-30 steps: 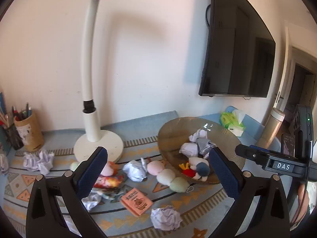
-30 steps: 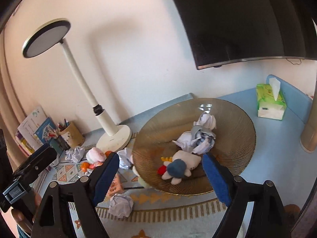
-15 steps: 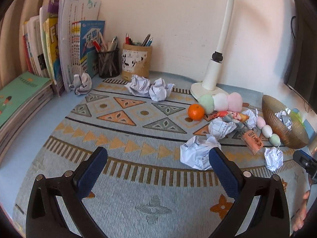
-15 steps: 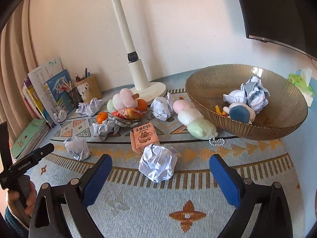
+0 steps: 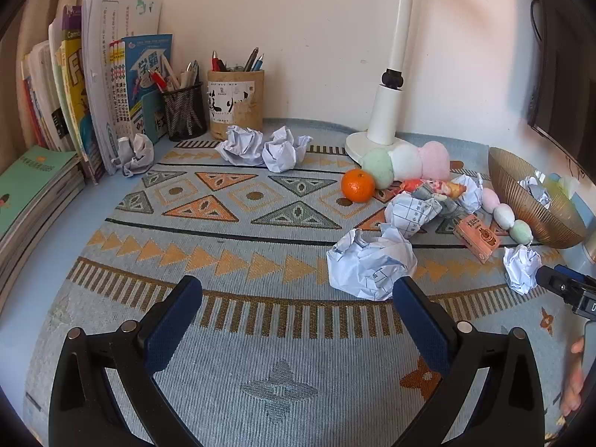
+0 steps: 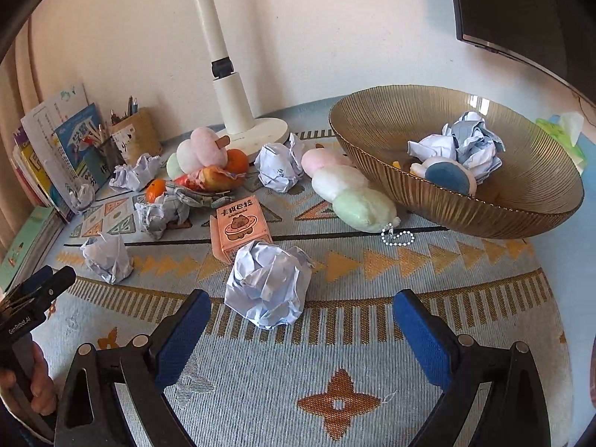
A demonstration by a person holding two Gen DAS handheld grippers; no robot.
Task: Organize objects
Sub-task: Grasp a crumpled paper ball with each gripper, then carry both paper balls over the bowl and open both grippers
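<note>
Several crumpled paper balls lie on the patterned mat. My left gripper (image 5: 296, 290) is open and empty, low over the mat, with one paper ball (image 5: 372, 264) just ahead of its right finger. My right gripper (image 6: 301, 305) is also open and empty, and another paper ball (image 6: 268, 283) lies just beyond its fingertips, left of centre. A ribbed amber glass bowl (image 6: 465, 216) at the right holds two paper balls (image 6: 473, 145) and a small blue-and-white plush (image 6: 447, 177). The same bowl (image 5: 521, 201) shows at the right edge of the left wrist view.
A pink carton (image 6: 240, 223), a pastel three-ball plush (image 6: 346, 190), an orange (image 5: 357, 185), a second three-ball plush (image 5: 406, 162) and a snack wrapper lie mid-mat. A lamp base (image 5: 383, 126), pen holders (image 5: 234, 102) and books (image 5: 93, 93) line the back wall and left side.
Both grippers came down from looking at the wall and bowl to hover low over the mat. The left one swung left. The right jaws spread a little wider.
</note>
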